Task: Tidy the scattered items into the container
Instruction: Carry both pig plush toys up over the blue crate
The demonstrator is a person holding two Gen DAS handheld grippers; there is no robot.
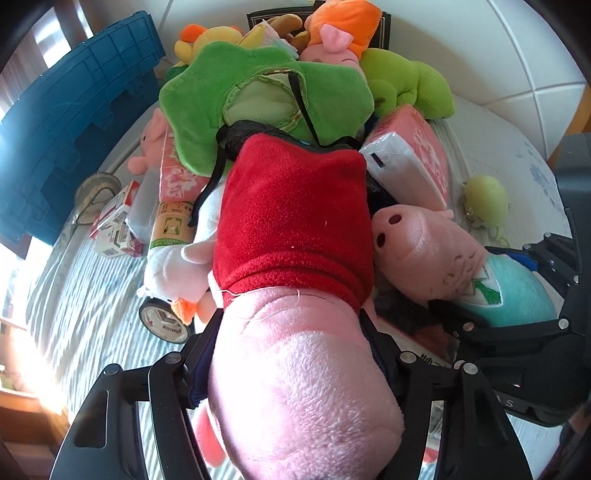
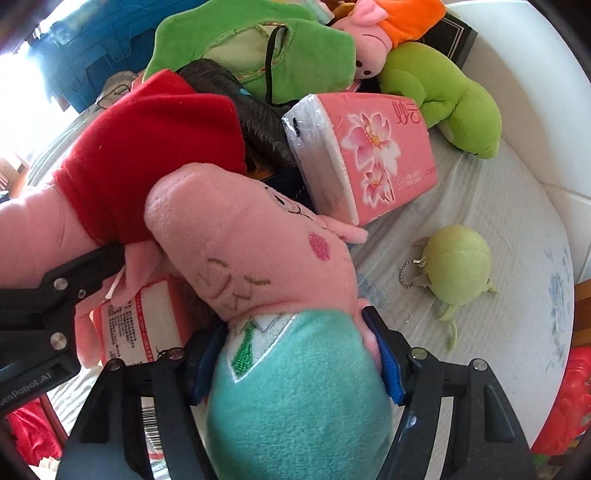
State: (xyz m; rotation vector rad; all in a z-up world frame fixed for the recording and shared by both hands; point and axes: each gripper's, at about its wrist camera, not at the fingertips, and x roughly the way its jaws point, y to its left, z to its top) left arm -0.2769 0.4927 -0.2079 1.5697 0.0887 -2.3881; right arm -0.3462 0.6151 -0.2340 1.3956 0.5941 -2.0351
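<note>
My left gripper (image 1: pixel 291 354) is shut on a pink pig plush in a red dress (image 1: pixel 295 229), which fills the middle of the left wrist view; it also shows in the right wrist view (image 2: pixel 147 147). My right gripper (image 2: pixel 295 350) is shut on a pink pig plush in a teal shirt (image 2: pixel 295 387), seen too in the left wrist view (image 1: pixel 436 258). The two plushes lie side by side over a heap of toys. A blue crate (image 1: pixel 74 122) stands at the far left.
The heap holds a green flower plush (image 1: pixel 266 99), a green frog plush (image 2: pixel 443 85), an orange-hooded pig (image 1: pixel 343 33) and pink tissue packs (image 2: pixel 373 155). A small green keychain toy (image 2: pixel 458 266) lies alone on the white cloth. Small boxes (image 1: pixel 118 229) and a tape roll (image 1: pixel 162 321) sit left.
</note>
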